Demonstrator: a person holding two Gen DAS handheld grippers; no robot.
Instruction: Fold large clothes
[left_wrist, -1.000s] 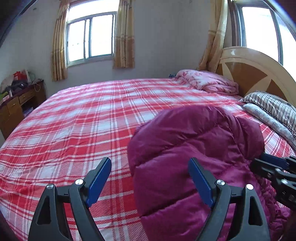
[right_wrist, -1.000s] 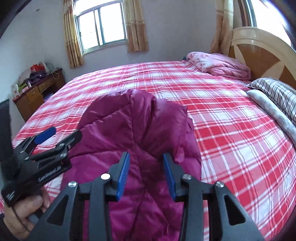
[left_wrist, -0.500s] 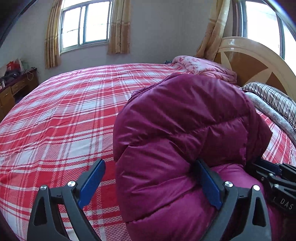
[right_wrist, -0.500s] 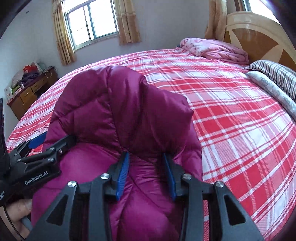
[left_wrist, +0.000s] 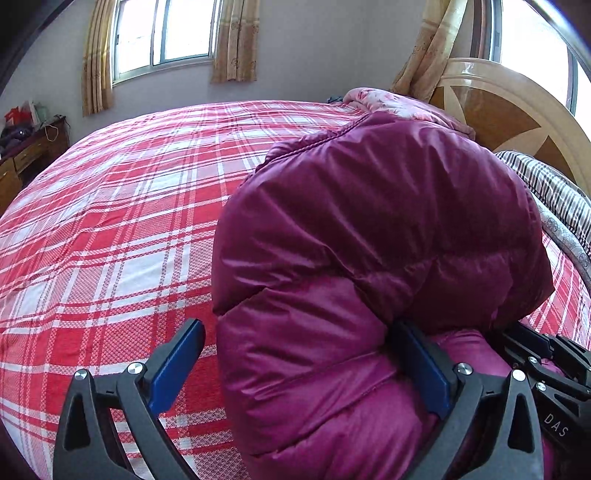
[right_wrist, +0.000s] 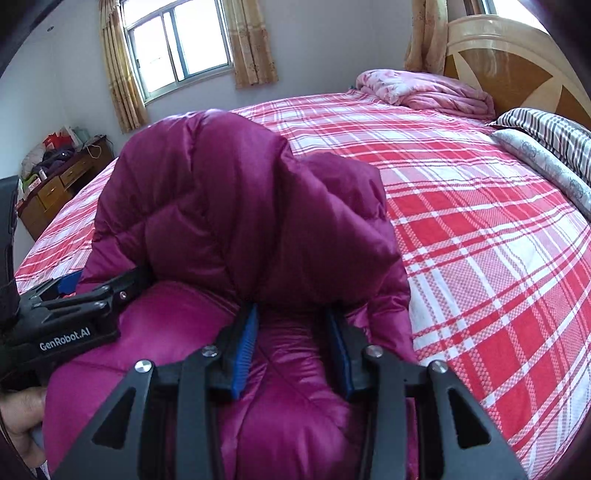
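- The magenta down jacket (left_wrist: 369, 258) lies bunched on the red plaid bedspread (left_wrist: 110, 240), its far part doubled over toward the cameras into a rounded hump above the flatter part nearer the grippers
- In the left wrist view the left gripper (left_wrist: 303, 369) stands wide apart; one blue pad (left_wrist: 177, 365) hangs over bare bedspread just beside the jacket's edge, the other blue pad (left_wrist: 424, 373) is tucked under the overhanging fold, with the jacket's padded edge filling the space between them
- The left fingers bracket the fabric but do not squeeze it; nothing is held there
- In the right wrist view the right gripper (right_wrist: 291, 350) is partly closed, its pads a narrow gap apart with a ridge of jacket between them and the folded hump hanging right over the tips
- Whether those pads actually pinch the fabric cannot be told, since the fold covers the fingertips
- The left gripper's tip (right_wrist: 107, 288) likewise disappears under the hump in the right wrist view; a bit of the person's hand (right_wrist: 22, 413) shows at the frame's lower left corner, mostly cut off
- The right gripper (left_wrist: 546, 373) enters the left wrist view at the lower right, cropped by the frame edge
- A pink quilt (right_wrist: 424, 92) and striped pillow (right_wrist: 546, 129) lie by the wooden headboard (right_wrist: 517, 59), well apart from the jacket; in the left wrist view the jacket hides most of the quilt
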